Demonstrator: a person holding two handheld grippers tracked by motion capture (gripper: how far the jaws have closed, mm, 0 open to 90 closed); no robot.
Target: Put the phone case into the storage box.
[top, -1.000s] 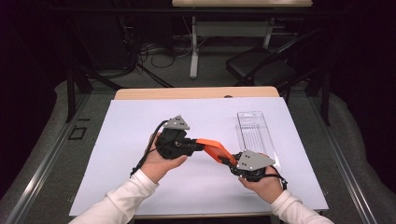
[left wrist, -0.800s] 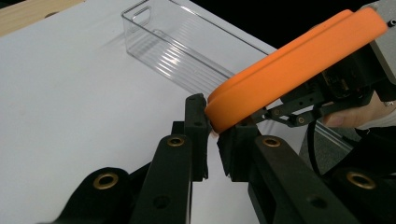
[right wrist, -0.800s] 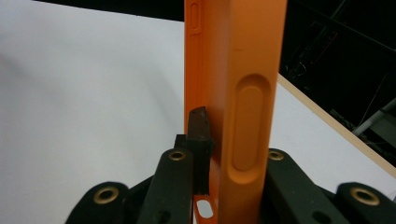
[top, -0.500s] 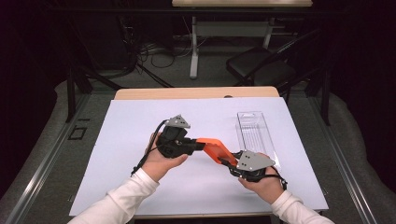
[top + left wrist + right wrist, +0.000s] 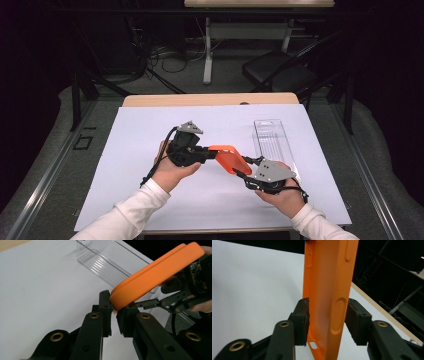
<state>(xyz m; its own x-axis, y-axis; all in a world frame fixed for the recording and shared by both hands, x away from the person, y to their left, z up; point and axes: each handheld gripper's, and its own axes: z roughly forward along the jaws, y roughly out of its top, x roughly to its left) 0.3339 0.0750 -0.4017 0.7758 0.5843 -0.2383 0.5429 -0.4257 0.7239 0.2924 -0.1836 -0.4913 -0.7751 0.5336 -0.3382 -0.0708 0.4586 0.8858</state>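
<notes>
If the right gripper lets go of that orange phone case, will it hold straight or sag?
The orange phone case is a thin-walled, empty shell, so probably light and bendy. The left gripper pinches only one end; expect some droop. Its matte skin looks grippy.

Orange soft phone case [image 5: 231, 158], empty, with button bumps along its edge. Held off the white sheet, tilted, one corner pinched at the near end, the other end standing between two black pads, a gap on one side.

Top of flat orange rubber phone case [image 5: 329, 285] cut off by upper edge in right gripper view. Far end of clear ribbed plastic tray [image 5: 110, 262] hidden behind case in left gripper view.
</notes>
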